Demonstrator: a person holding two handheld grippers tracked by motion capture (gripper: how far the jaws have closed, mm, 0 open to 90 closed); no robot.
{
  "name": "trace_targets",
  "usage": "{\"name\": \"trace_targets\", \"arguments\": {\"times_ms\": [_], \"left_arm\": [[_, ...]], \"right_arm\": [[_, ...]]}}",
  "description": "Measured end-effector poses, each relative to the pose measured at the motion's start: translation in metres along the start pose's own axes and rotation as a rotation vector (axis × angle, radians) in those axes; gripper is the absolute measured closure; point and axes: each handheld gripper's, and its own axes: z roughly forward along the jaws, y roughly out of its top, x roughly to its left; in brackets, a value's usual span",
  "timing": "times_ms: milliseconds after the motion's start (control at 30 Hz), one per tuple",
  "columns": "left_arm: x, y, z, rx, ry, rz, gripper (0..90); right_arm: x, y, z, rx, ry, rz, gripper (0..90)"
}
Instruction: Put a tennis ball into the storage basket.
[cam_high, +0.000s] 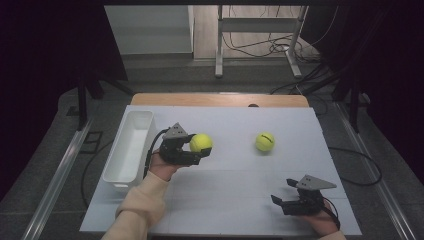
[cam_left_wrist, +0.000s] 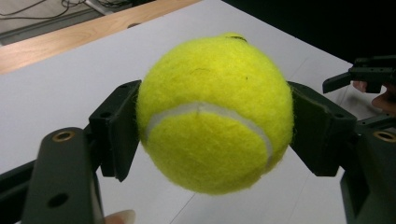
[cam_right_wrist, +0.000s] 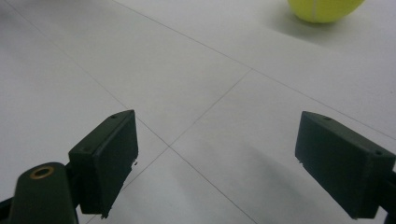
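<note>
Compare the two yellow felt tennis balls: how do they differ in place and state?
The held yellow felt tennis ball sits clamped between the left tongs, lifted off the surface, near the white plastic bin; the loose yellow felt tennis ball rests free on the white table sheet, ahead of the open right tongs, which hold nothing. Both look alike in colour and size.

The left gripper (cam_high: 200, 150) is held up by the left hand (cam_high: 162, 165), forearm in a cream sleeve (cam_high: 142, 205) angling in from the bottom. Its jaws point off toward the right gripper's side and are clamped down, pads (cam_left_wrist: 119, 128) pressed in from both sides. The right gripper (cam_high: 282, 192) sits low in the right hand (cam_high: 320, 220), jaws spread wide apart with nothing between them, pointing toward the left gripper.
</note>
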Motion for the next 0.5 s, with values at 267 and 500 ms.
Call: {"name": "trace_targets", "arguments": {"times_ms": [267,500], "left_arm": [[0.004,0.001,-0.005,-0.009,0.009,-0.005,26.1],[0.008,0.002,-0.013,-0.024,0.021,-0.011,26.1]], "right_arm": [[0.000,0.000,0.000,0.000,0.000,0.001,13.7],[0.000,0.000,0.000,0.001,-0.001,0.001,13.8]]}}
